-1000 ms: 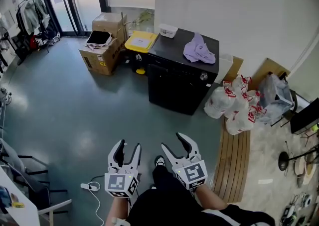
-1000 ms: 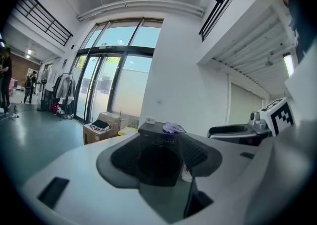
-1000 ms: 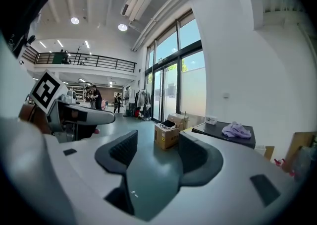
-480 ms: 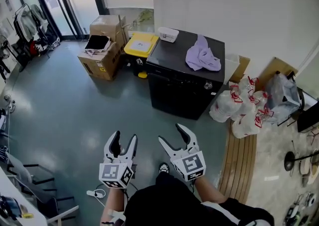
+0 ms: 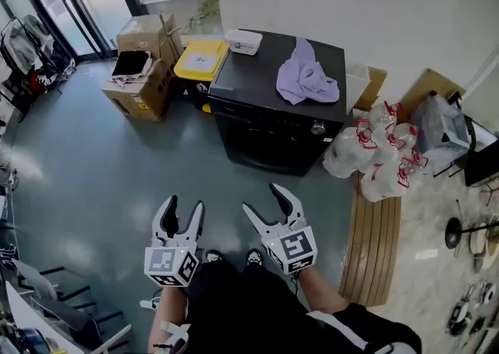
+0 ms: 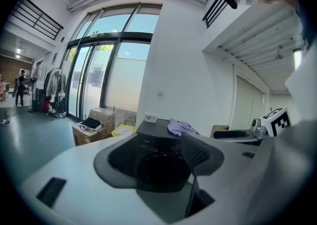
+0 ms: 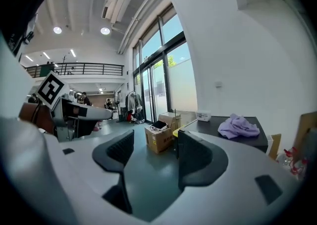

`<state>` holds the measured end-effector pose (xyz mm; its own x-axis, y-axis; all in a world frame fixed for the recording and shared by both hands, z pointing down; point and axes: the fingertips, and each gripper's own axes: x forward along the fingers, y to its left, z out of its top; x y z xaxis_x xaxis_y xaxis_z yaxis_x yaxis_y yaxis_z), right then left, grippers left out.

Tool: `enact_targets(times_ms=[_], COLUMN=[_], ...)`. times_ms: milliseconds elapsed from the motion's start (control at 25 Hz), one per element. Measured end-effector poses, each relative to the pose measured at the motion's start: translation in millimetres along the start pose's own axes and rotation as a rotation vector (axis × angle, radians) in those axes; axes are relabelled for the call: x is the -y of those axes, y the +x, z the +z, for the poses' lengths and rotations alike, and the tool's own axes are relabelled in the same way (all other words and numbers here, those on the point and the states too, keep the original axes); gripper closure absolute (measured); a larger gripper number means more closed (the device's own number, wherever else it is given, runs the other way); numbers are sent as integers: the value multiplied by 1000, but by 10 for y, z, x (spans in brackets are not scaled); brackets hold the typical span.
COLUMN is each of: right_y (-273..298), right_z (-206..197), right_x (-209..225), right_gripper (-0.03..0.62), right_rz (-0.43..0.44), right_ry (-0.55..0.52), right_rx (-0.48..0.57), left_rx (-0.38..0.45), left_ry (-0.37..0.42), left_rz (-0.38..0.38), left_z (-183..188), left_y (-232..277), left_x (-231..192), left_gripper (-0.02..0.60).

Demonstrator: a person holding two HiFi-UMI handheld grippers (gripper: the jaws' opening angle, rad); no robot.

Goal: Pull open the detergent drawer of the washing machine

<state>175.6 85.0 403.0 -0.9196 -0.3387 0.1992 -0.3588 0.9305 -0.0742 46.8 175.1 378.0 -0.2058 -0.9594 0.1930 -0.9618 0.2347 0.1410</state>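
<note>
Bare grey-green floor (image 5: 93,157) separates you from the black washing machine (image 5: 273,111) by the white wall (image 5: 390,1), so your left gripper (image 5: 183,206) and right gripper (image 5: 267,203) hang with jaws spread wide around nothing, likely readied for its detergent drawer, too dark to pick out.

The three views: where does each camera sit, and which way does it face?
Head view: on the person's head, facing steeply down at the black washing machine; left gripper, right gripper and legs show.
Left gripper view: on the left gripper, facing the washing machine between its open jaws; the right gripper shows at right.
Right gripper view: on the right gripper, facing the cardboard boxes between its open jaws; the left gripper shows at left.
Shared: all three show the purple cloth on the washing machine.
</note>
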Motion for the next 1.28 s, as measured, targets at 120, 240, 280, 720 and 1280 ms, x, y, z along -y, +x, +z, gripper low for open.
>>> enact_targets(times_ms=[120,240,280,720,1280], right_y=[170,345,426,1474,2277], right_z=[13,24,30,221,-54], right_x=[168,333,375,468,662], right_gripper=[284,284,284,284,283], right_rz=[-40,-79,-91,-246,-451], right_ry=[11,20,18,32,122], right_rx=[1,-7,-9,-41,-176], left_rx=[-17,-38,-40,-54,-161], left_ry=[28,26,24,36,29], left_rz=[-31,-67,-81,-275,-511], left_z=[19,-19,-16,325,42], left_y=[270,550,647,1532,2447], left_x=[-59,-134,-175,-938,-1565], left_gripper=[321,321,321,321,321])
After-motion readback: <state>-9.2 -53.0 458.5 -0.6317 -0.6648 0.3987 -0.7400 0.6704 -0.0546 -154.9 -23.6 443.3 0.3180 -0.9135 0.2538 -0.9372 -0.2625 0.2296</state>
